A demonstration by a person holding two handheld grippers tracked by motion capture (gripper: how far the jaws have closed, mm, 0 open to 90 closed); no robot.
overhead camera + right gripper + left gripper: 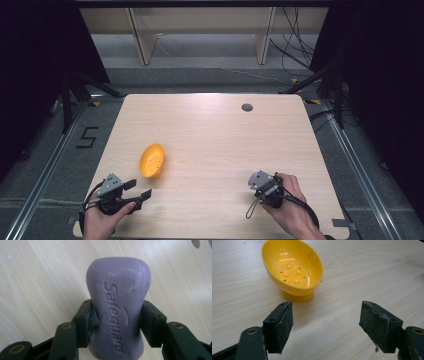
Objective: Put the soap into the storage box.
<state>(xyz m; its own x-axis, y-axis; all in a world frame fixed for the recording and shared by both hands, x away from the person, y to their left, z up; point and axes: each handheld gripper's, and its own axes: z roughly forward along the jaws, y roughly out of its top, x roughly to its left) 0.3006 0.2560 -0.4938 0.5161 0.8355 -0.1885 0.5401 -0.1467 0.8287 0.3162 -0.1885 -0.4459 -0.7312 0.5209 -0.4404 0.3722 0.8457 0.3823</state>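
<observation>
A yellow soap dish (152,161) with small bumps and holes inside stands on the wooden table (215,135), left of the middle; in the left gripper view the soap dish (292,267) is tilted on its foot. My left gripper (138,189) is open just in front of it, and its jaws (325,320) stand wide apart with nothing between them. Near the front right, my right gripper (263,186) is shut on a purple bar of soap (259,178). Stamped with "Safeguard", the soap (117,290) is held at its narrow waist and sticks out past the jaws.
A round grey cable hole (247,107) sits near the table's far edge. Metal rails (47,165) run along the floor on both sides. Wooden shelf legs (142,42) and cables (295,50) stand beyond the table.
</observation>
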